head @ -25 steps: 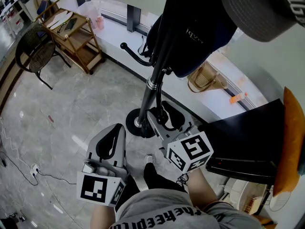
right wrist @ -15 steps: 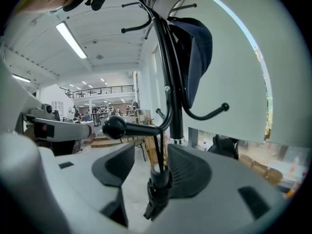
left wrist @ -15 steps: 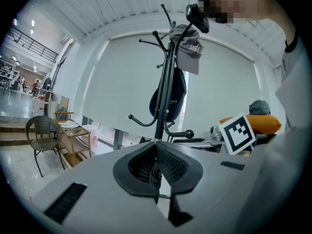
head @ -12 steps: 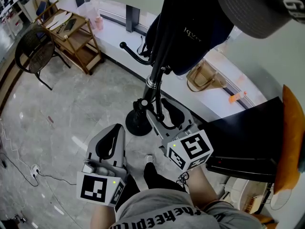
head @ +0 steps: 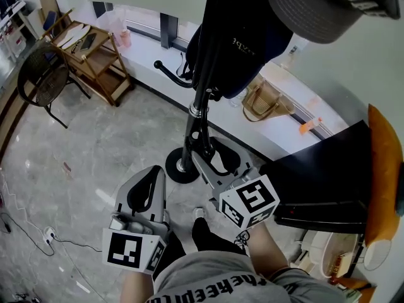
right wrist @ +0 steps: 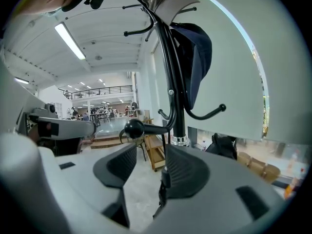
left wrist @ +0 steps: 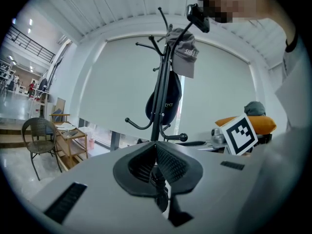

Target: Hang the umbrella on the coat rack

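While hung on the coat rack (head: 191,129), the navy item (head: 265,55) bears unreadable lettering.

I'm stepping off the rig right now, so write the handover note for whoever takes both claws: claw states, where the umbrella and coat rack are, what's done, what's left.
Left claw: shut, empty.
Right claw: open, jaws just eased in slightly, nothing between them. It sits low, close to the coat rack pole.
Umbrella: the dark blue, loosely folded one appears to hang high on the rack, below the grey cap. Neither claw touches it.
Done: the hanging, by the look of it.
Left: probably only backing both claws away.
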`<state>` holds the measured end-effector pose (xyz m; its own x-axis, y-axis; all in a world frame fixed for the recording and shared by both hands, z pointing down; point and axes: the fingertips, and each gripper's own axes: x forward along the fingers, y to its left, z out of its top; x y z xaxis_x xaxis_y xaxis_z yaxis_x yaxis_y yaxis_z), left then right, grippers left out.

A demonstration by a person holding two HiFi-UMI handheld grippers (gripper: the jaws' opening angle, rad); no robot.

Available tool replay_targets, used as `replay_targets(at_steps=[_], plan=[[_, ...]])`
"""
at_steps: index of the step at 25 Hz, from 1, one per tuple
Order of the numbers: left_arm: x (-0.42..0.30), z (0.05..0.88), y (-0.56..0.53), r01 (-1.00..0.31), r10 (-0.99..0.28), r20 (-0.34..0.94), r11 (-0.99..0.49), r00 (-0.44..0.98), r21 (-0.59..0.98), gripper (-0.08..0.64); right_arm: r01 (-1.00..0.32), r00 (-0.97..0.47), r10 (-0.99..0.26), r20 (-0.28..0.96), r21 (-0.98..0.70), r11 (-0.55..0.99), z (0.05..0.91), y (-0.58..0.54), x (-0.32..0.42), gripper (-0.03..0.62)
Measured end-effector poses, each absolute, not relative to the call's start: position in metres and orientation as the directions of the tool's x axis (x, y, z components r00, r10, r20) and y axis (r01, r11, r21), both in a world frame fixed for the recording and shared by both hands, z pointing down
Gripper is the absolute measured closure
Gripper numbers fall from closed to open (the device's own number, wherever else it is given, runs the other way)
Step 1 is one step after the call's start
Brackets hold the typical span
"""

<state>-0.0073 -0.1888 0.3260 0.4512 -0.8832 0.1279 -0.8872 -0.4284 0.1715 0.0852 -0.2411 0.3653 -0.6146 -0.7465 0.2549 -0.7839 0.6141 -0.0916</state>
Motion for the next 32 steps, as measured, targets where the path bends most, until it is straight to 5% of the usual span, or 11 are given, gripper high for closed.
replay_targets(at_steps=[16, 32], plan=[[0.008, 0.307, -0.194, -0.814, -0.816, 0.076, -0.558, 0.574, 0.162, 0.543, -0.809, -0.582, -0.767, 0.271, -0.090, 0.582, 0.356, -0.214, 0.089, 0.574], [0.037, 0.296, -0.198, -0.683, -0.684, 0.049, -0.717, 0.728, 0.141, 0.543, -0.850, -0.525, -0.830, 0.190, -0.068, 0.522, 0.319, -0.188, 0.092, 0.581]])
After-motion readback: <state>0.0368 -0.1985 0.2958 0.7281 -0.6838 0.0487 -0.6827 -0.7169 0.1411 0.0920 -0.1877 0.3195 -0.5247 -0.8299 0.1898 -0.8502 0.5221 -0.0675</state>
